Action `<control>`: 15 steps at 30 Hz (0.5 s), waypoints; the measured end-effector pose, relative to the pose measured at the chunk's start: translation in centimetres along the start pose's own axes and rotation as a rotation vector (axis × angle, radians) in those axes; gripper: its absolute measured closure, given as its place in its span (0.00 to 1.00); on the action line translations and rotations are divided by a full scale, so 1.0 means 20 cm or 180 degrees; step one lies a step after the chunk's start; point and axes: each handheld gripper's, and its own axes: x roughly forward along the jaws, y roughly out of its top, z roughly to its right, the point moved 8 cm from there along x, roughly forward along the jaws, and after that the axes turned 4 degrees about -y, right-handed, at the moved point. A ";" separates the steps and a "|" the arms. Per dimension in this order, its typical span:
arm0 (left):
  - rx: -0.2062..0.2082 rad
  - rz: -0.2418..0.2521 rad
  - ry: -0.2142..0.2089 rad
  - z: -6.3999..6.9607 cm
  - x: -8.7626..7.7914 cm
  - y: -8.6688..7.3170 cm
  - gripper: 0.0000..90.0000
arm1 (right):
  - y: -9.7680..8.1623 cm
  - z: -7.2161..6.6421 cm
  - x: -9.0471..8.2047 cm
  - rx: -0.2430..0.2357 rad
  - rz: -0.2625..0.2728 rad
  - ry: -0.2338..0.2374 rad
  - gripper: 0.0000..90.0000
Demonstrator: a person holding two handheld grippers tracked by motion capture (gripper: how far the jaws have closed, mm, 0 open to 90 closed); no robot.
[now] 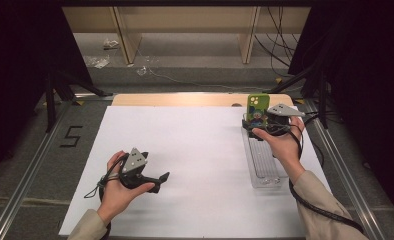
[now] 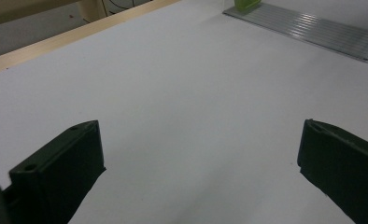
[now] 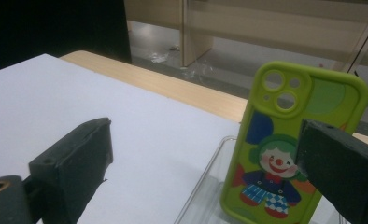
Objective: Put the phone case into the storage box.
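A lime-green phone case with a clown picture stands upright at the far end of a clear plastic tray on the right of the table. My right gripper is open right at the case, its right jaw in front of the case's right edge and its left jaw well off to the side. From above, the case rises just left of the right gripper. Near the table's front left, my left gripper is held low and open over the white sheet, nothing between its jaws.
A white sheet covers most of the wooden table. The ribbed tray lies far ahead in the left gripper view. Metal rails run along both sides, with tripod legs and cables behind.
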 end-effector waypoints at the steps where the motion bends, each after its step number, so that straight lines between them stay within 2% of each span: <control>1: 0.0003 -0.0001 -0.0001 0.00 0.00 0.00 0.00 | 0.00 0.00 -0.01 -0.0009 -0.0006 0.0011 0.06; 15: 0.0001 0.0007 0.0002 0.00 0.00 0.00 0.00 | -0.05 -0.06 -0.08 -0.0012 -0.0038 0.0156 0.07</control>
